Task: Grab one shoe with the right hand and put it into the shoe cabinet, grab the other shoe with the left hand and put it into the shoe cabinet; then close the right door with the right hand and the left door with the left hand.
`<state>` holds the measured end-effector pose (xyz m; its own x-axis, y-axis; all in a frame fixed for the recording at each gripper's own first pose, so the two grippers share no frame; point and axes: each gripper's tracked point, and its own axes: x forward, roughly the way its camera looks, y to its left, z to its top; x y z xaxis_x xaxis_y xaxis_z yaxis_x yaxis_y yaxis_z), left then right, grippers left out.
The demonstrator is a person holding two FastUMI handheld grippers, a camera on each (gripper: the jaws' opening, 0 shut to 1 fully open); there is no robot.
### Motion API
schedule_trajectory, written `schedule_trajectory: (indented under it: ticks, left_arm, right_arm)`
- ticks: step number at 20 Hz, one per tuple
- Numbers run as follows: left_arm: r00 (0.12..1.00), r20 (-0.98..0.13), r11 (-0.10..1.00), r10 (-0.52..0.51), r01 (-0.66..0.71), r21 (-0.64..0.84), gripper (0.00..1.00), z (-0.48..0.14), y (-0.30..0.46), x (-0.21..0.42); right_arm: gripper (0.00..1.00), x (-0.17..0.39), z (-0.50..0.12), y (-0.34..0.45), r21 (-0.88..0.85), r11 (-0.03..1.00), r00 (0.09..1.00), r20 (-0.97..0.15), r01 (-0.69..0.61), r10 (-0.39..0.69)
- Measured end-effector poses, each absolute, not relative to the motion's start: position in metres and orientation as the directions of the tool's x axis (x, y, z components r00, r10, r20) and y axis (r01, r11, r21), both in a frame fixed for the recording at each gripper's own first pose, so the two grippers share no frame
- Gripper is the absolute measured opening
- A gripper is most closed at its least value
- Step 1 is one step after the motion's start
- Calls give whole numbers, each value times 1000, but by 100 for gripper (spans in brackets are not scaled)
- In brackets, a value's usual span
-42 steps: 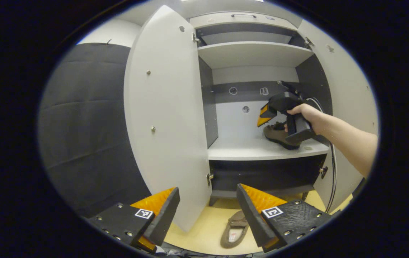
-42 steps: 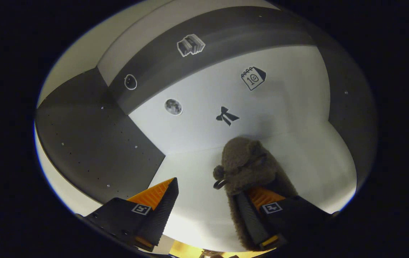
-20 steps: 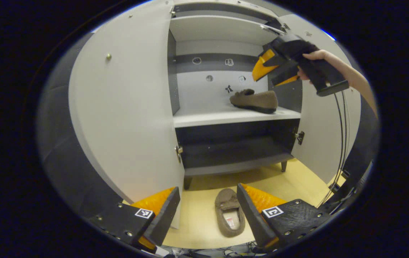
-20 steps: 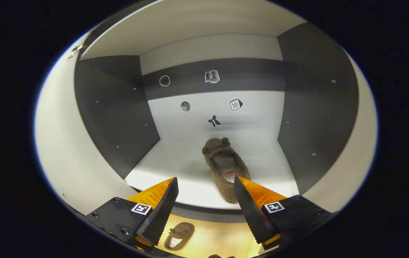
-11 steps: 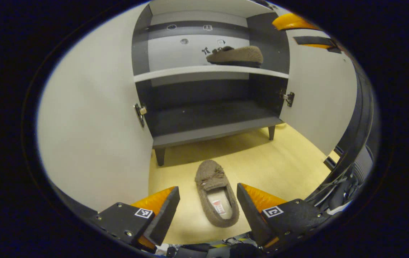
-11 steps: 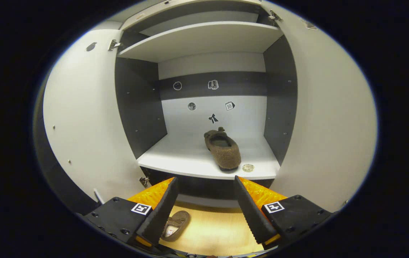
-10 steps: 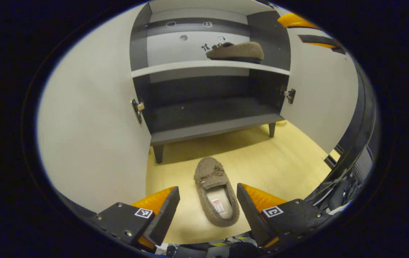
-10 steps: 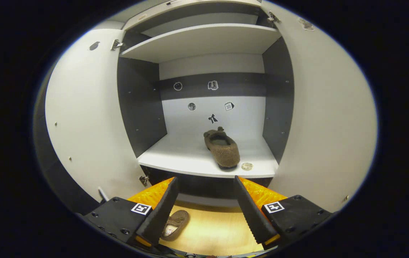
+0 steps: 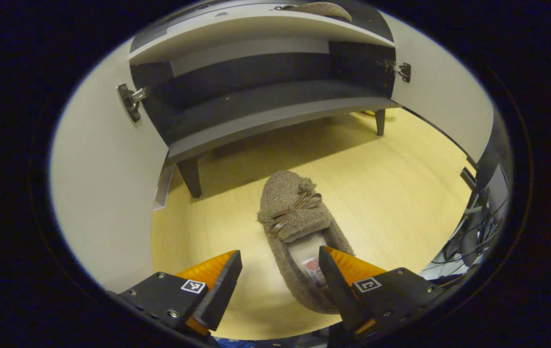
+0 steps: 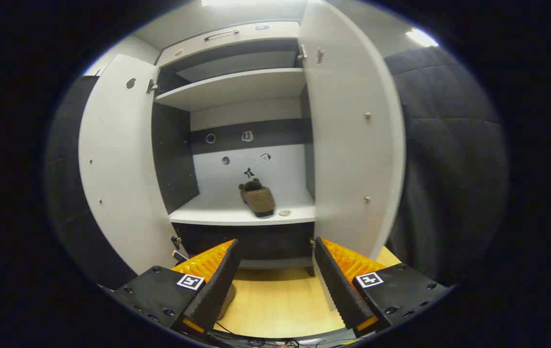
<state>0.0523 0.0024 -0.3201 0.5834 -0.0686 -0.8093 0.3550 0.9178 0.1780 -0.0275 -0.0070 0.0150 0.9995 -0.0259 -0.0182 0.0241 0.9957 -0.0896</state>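
A brown fuzzy shoe with a small bow lies on the wooden floor, toe towards the cabinet. My left gripper hangs open just above its heel end, one finger on each side. In the right gripper view, the other brown shoe rests on the white middle shelf of the cabinet, both doors open. My right gripper is open and empty, well back from the cabinet. Part of the floor shoe peeks out behind its left finger.
The left door stands close on my left gripper's left, the right door swung out ahead of my right gripper. Cables and equipment lie at the floor's right edge. Dark padded wall flanks the cabinet.
My left gripper has dropped down and closer to the floor shoe, now straddling its heel. My right gripper has pulled farther back from the cabinet, leaving the other shoe on the shelf.
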Motion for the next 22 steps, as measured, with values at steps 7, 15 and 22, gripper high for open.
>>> schedule_trajectory:
  ticks: [7, 15, 22]
  left_arm:
    - [543, -831, 919, -120, 378, 114, 100, -331, -3, 68]
    - [538, -835, 963, -115, 268, 40, 18, -340, -6, 90]
    - [481, -868, 988, -123, 140, -62, 24, -338, -17, 74]
  right_arm:
    - [98, -90, 24, -108, 7, 948, 947, 34, 319, -319]
    - [98, -122, 39, -187, 83, 862, 863, 37, 500, -504]
    - [98, -76, 57, -241, 62, 881, 881, 39, 469, -472]
